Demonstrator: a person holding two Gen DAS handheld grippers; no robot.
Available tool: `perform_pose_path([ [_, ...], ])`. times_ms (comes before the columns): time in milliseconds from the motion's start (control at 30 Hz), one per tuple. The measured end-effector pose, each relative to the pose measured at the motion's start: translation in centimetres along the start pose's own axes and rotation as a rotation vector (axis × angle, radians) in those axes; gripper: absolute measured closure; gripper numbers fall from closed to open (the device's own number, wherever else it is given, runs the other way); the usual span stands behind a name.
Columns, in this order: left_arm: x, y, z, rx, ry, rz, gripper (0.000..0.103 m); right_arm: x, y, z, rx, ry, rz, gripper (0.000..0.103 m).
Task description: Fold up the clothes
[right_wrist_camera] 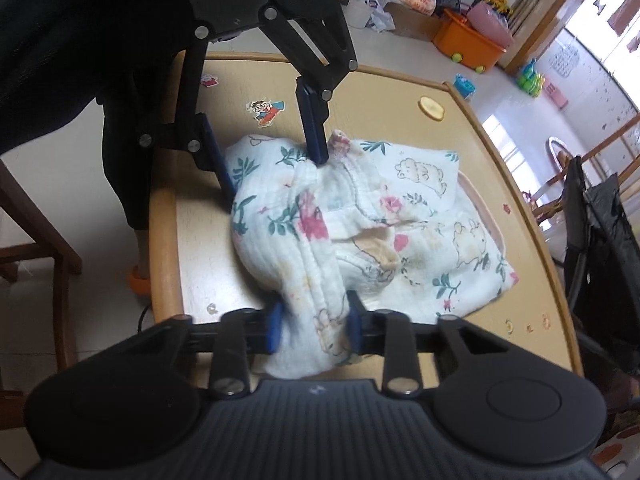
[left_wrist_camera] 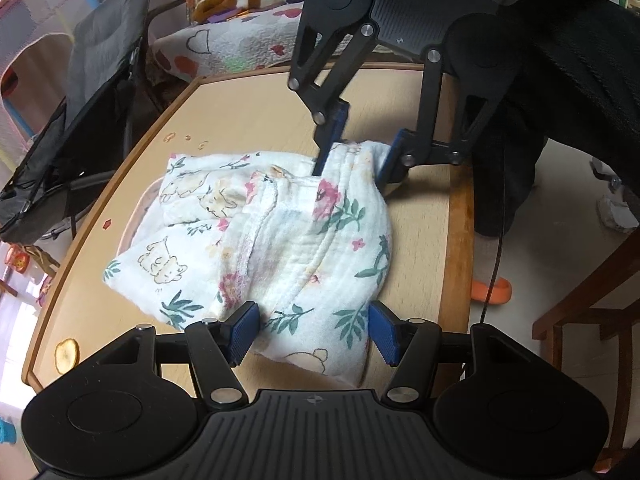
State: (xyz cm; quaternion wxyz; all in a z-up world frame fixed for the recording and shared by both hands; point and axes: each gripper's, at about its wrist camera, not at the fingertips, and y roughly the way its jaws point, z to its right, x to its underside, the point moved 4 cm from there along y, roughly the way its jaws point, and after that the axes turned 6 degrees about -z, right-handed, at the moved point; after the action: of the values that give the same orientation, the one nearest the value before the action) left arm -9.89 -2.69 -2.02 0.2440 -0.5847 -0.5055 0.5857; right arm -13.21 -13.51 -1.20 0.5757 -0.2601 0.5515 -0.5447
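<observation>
A white baby garment (left_wrist_camera: 280,232) printed with flowers and little bears lies bunched on the wooden table (left_wrist_camera: 240,112). In the left wrist view my left gripper (left_wrist_camera: 314,332) straddles the near end of the garment, its blue pads on either side of the cloth without squeezing it, so it reads as open. My right gripper (left_wrist_camera: 352,172) is at the far end with cloth between its fingers. In the right wrist view the right gripper (right_wrist_camera: 315,328) is shut on a gathered ridge of the garment (right_wrist_camera: 360,220). That ridge runs up to the left gripper (right_wrist_camera: 274,176).
A person in dark clothes (left_wrist_camera: 580,80) stands at the table's edge, with an orange slipper (left_wrist_camera: 492,290) below. A folded black stroller (left_wrist_camera: 80,120) stands on the left and a wooden chair (left_wrist_camera: 592,300) on the right. Stickers (right_wrist_camera: 266,111) dot the tabletop (right_wrist_camera: 200,260). An orange toy bin (right_wrist_camera: 472,46) sits on the floor.
</observation>
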Motion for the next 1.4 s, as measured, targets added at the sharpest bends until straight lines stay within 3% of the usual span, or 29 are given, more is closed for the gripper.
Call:
perform_pose_path([
  [67, -0.1, 0.2, -0.3, 0.038, -0.029, -0.010, 0.056, 0.0, 0.1, 0.3, -0.029, 0.042, -0.009, 0.081],
  [267, -0.5, 0.4, -1.6, 0.119, -0.135, -0.047, 0.074, 0.1, -0.7, 1.5, -0.151, 0.192, -0.020, 0.090],
  [467, -0.4, -0.1, -1.3, 0.254, -0.225, -0.074, 0.076, 0.4, -2.1, 1.1, -0.270, 0.229, -0.022, 0.091],
  [767, -0.2, -0.6, 1.2, 0.395, -0.242, -0.126, 0.076, 0.5, -4.0, -1.4, -0.416, 0.188, -0.054, 0.091],
  [900, 0.2, -0.2, 1.5, 0.387, -0.248, -0.145, 0.076, 0.6, -3.4, -0.9, -0.420, 0.214, -0.070, 0.087],
  [1000, 0.2, 0.4, 1.4, 0.376, -0.257, -0.146, 0.075, 0.5, -3.6, -1.4, -0.363, 0.162, -0.052, 0.077],
  [1067, 0.2, 0.6, 1.4, 0.371, -0.265, -0.144, 0.075, 0.5, -4.1, -2.0, -0.285, 0.119, -0.037, 0.062],
  [1167, 0.1, 0.9, 1.2, 0.387, -0.304, -0.142, 0.075, 0.6, -5.4, -3.2, -0.162, 0.021, 0.010, 0.056],
  [1267, 0.3, 1.3, 0.9, 0.401, -0.358, -0.142, 0.075, 0.4, -6.8, -3.8, -0.101, -0.013, 0.039, 0.053],
  [1400, 0.6, 1.9, -0.2, 0.429, -0.460, -0.145, 0.075, -0.3, -8.5, -4.1, -0.082, -0.006, 0.092, 0.052],
])
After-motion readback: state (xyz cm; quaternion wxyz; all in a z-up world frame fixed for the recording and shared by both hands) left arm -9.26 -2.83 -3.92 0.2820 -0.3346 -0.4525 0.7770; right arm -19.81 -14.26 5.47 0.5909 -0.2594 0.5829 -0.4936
